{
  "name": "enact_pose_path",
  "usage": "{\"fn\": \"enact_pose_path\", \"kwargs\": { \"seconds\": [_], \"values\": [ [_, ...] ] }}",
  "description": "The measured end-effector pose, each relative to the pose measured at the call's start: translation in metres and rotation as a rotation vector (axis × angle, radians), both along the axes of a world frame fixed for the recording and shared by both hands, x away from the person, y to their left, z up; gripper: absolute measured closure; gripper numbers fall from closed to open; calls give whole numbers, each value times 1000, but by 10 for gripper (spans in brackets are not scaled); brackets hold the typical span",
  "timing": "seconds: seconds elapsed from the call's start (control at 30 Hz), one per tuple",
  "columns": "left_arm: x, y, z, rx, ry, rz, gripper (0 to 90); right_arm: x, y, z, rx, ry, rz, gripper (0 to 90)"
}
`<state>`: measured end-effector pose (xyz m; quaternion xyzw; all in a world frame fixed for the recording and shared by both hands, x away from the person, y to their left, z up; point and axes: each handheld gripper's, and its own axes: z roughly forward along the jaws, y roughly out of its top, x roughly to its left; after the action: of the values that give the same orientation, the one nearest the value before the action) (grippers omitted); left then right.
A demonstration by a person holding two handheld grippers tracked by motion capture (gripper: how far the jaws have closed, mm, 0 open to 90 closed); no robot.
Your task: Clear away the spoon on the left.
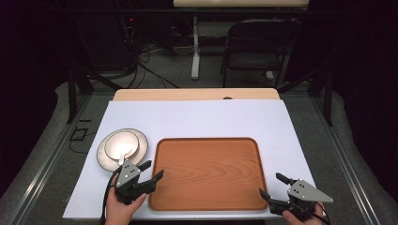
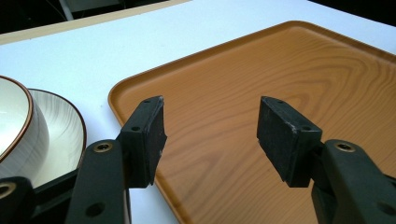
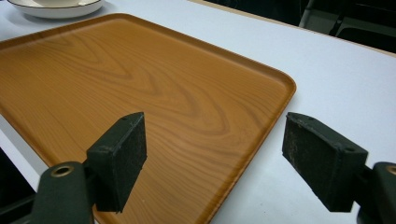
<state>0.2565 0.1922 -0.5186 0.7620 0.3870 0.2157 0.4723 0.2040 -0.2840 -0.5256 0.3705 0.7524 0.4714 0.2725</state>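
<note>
Left tool point(image 1: 157, 169) hangs with jaws spread wide and nothing between them, over the near-left corner of the wooden tray point(image 1: 209, 206); right tool point(image 1: 271, 185) is likewise released, at the tray's near-right corner. Just beyond and to the left of the left tool sits the bowl point(image 1: 121, 146), nested on a plate point(image 1: 141, 151) on the white bench point(image 1: 202, 117), just beside the tray's left rim. My judgement: the left hand is far nearer the bowl, which lies up-left of its jaws; the tray's long axis runs across the bench.
</note>
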Motion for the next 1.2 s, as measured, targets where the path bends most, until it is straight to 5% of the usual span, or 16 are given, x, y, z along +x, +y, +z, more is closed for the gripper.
{"fn": "enact_pose_path", "kwargs": {
  "seconds": [0.67,0.77,1.2],
  "values": [
    [3,4,-1,-17,52,32,416,0,1,0,-1,-1,-1,214],
    [4,5,-1,9,62,57,416,0,0,0,1,-1,-1,214],
    [11,12,9,-50,133,105,393,0,0,0,2,2,-2,214]
  ]
}}
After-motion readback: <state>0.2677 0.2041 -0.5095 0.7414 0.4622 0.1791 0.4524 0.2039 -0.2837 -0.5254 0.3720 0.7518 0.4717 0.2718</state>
